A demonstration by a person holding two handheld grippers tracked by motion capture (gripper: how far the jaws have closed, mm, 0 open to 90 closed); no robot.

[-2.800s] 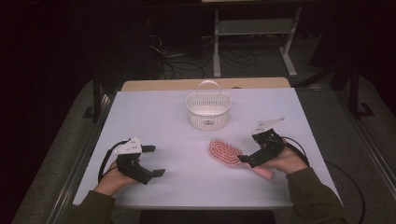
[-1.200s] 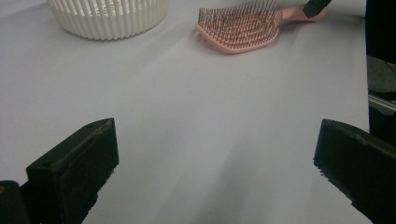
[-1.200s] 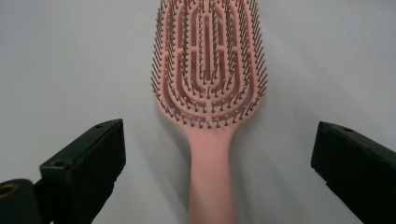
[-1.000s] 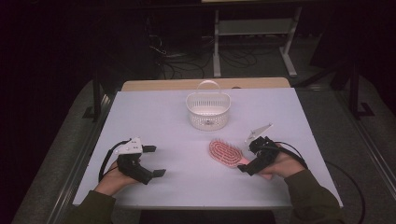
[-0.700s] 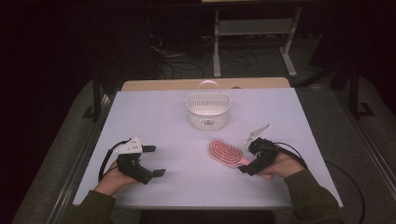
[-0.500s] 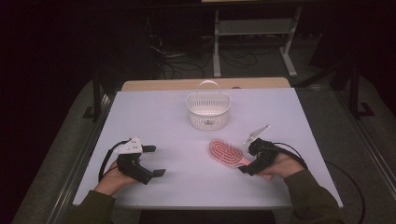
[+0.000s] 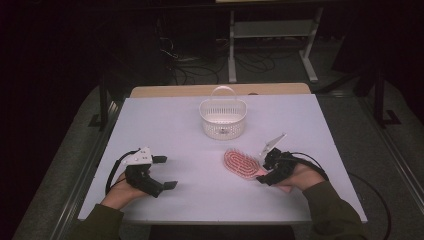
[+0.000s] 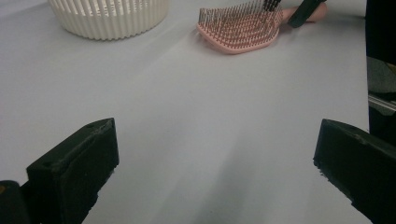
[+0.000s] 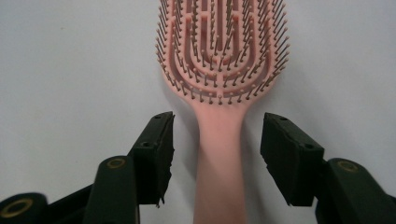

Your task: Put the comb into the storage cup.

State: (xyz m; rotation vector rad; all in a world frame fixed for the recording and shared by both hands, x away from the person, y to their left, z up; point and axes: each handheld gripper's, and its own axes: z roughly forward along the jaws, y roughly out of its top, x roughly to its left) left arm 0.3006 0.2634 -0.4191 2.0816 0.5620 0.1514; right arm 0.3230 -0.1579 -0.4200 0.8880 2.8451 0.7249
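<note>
A pink hairbrush (image 7: 242, 165) lies bristles up on the white table, right of centre. My right gripper (image 7: 263, 173) straddles its handle (image 9: 219, 163); the jaws have just been closing, but a gap remains on both sides and the pads do not touch it. The brush head (image 9: 223, 46) points away from that gripper. My left gripper (image 7: 161, 172) rests open at the front left with nothing between its jaws. From the left gripper view the hairbrush (image 8: 240, 29) lies far ahead, with the other gripper's jaws at its handle.
A white slatted basket (image 7: 223, 117) with an upright handle stands at the middle back of the table (image 7: 165, 120); its wall (image 8: 108, 17) is seen from the left gripper. Dark floor, cables and a metal stand lie beyond the far edge.
The right gripper shifted slightly left along the handle toward the brush head and its jaws have narrowed around the handle. The left gripper and the basket stayed put.
</note>
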